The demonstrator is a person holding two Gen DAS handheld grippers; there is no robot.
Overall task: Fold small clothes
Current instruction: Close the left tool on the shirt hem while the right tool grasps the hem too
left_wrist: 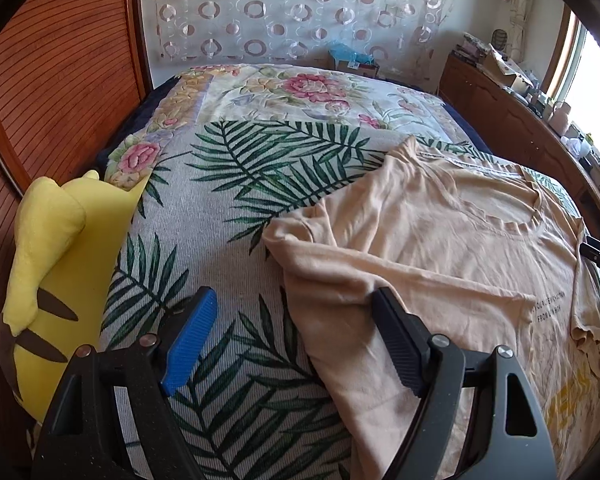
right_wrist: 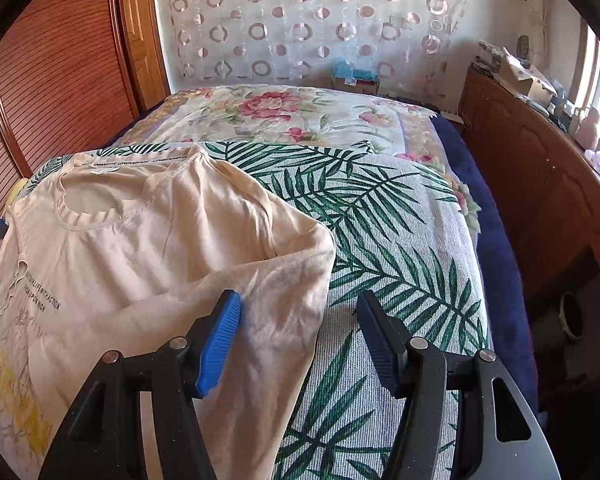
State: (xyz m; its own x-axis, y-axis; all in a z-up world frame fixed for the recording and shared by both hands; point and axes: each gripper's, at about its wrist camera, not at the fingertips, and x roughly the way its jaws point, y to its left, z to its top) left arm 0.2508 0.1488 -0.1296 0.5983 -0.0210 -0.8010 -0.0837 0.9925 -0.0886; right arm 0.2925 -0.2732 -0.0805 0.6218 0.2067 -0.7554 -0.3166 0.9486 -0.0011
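Beige T-shirt spread on the bed — both grippers above it, nothing gripped.

The T-shirt (left_wrist: 440, 240) lies flat on the palm-leaf blanket (left_wrist: 220, 208), collar toward the bed's far end, both sleeves folded in over the body. Left gripper (left_wrist: 294, 312): jaws wide apart over the shirt's left folded edge, empty. Right gripper (right_wrist: 298, 312): jaws parted over the right folded edge — holding nothing. A yellow plush toy (left_wrist: 56, 264) rests at the bed's left edge.

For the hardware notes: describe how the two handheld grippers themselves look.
The left gripper has black, grainy-looking angular finger arms joined by silver rivets, with one ribbed blue pad and one ribbed black pad. The right gripper has the same black body, but both ribbed pads are blue.
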